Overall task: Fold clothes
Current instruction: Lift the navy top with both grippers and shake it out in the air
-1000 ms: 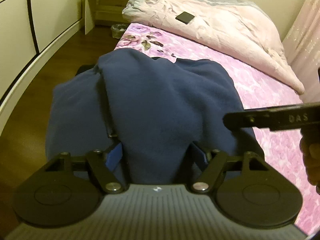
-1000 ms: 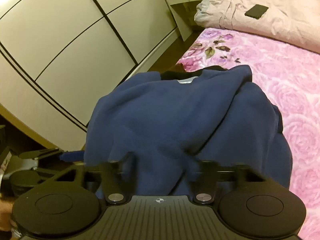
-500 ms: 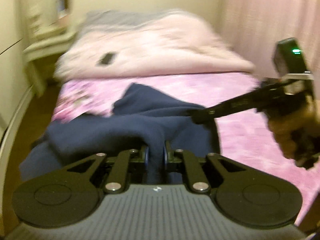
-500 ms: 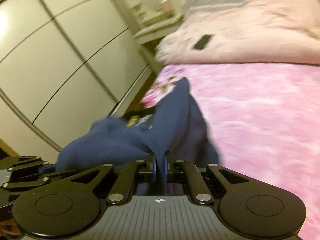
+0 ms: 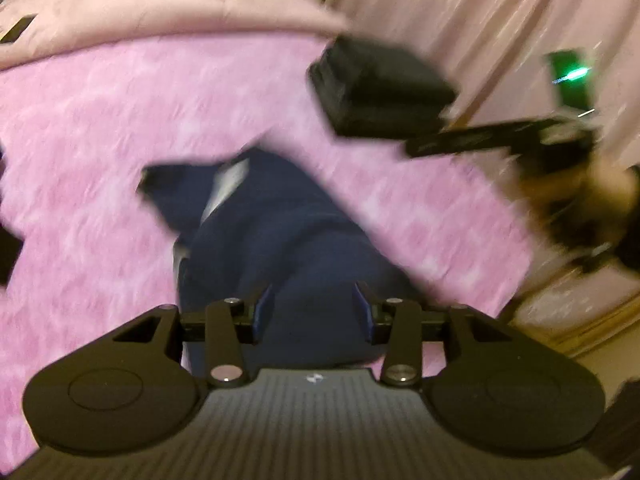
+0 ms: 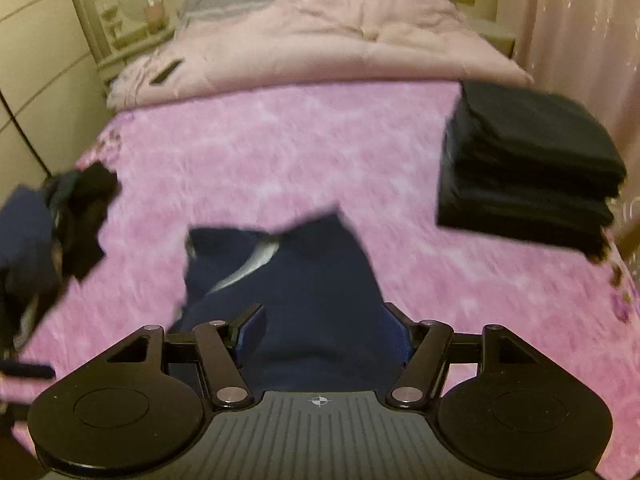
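Observation:
A navy fleece garment (image 5: 280, 232) lies bunched on the pink floral bedspread (image 5: 80, 120), collar and white label (image 5: 228, 184) pointing away from me. My left gripper (image 5: 313, 308) is open, its blue pads either side of the garment's near edge. In the right wrist view the same garment (image 6: 304, 272) stretches forward from my right gripper (image 6: 326, 330), which is also open with the cloth lying between and under its fingers. A hand (image 5: 592, 200) holding the right gripper shows blurred at the right of the left wrist view.
A stack of folded black clothes (image 6: 528, 168) sits on the bed's right side near the pink curtain (image 5: 480, 20). A loose pile of dark clothes (image 6: 60, 232) lies at the left edge. A pale pink quilt (image 6: 320, 40) with a dark phone (image 6: 166, 72) covers the far end.
Both grippers were shut on the navy garment half a second ago. They carried it from the bed's left edge to the middle and now both are open.

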A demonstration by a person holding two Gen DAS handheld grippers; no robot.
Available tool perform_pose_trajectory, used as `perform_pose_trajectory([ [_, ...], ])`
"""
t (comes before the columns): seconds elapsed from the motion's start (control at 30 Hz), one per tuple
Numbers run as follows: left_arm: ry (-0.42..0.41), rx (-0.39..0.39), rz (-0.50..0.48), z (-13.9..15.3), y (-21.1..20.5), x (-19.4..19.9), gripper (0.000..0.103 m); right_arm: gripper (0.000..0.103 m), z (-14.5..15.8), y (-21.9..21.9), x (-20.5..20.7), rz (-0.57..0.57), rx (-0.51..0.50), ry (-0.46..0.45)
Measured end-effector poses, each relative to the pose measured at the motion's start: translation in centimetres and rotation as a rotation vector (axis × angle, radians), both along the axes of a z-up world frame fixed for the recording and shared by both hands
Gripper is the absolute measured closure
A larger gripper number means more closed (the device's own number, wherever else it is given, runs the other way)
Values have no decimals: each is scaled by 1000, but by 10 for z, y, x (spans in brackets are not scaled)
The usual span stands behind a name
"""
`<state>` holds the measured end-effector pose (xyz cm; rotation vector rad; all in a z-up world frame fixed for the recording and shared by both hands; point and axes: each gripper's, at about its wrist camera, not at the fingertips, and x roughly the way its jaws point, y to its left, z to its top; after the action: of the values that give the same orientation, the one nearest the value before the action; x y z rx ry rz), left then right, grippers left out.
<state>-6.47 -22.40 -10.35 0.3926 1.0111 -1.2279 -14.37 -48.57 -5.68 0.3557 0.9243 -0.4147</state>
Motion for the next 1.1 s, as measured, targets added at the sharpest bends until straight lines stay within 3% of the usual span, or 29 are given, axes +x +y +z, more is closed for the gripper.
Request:
perform_pose_trajectory([
  [0.1, -154, 99, -70, -29, 8, -11, 55, 37, -15, 22, -25, 88, -5, 33],
  [0.2, -316, 163, -216, -67, 13, -15, 52, 37, -45, 58, -45, 225, -20, 96],
  [0.27, -414, 156, -352, -86, 18, -22, 50, 37, -66, 88, -58, 303, -29, 142],
  [0.37, -567, 126, -560, -116, 19, -29, 47, 21, -97, 127, -68, 376, -64, 199],
  [0.47, -695, 87, -732, -143, 10, -24, 46, 21, -114, 150, -78, 365, -97, 221],
  [0.63, -854, 38, -953, -184, -7, -1, 47, 21, -124, 171, -78, 312, -139, 180],
  [0.73, -943, 11, -1080, -201, -12, 15, 47, 21, -140, 189, -64, 365, -164, 163],
  [0.93, -904, -8, -1161, -189, -27, 25, 55, 23, -171, 189, -44, 347, -157, 139],
  [0.97, -893, -11, -1171, -186, -30, 26, 60, 23, -174, 183, -41, 333, -152, 140],
  [1.03, -872, -17, -1191, -181, -35, 28, 79, 23, -173, 179, -45, 310, -151, 145],
  [1.07, -862, -20, -1202, -178, -38, 30, 94, 23, -170, 178, -48, 305, -153, 145],
  [1.1, -851, -23, -1212, -175, -41, 31, 100, 23, -166, 176, -50, 303, -154, 143],
])
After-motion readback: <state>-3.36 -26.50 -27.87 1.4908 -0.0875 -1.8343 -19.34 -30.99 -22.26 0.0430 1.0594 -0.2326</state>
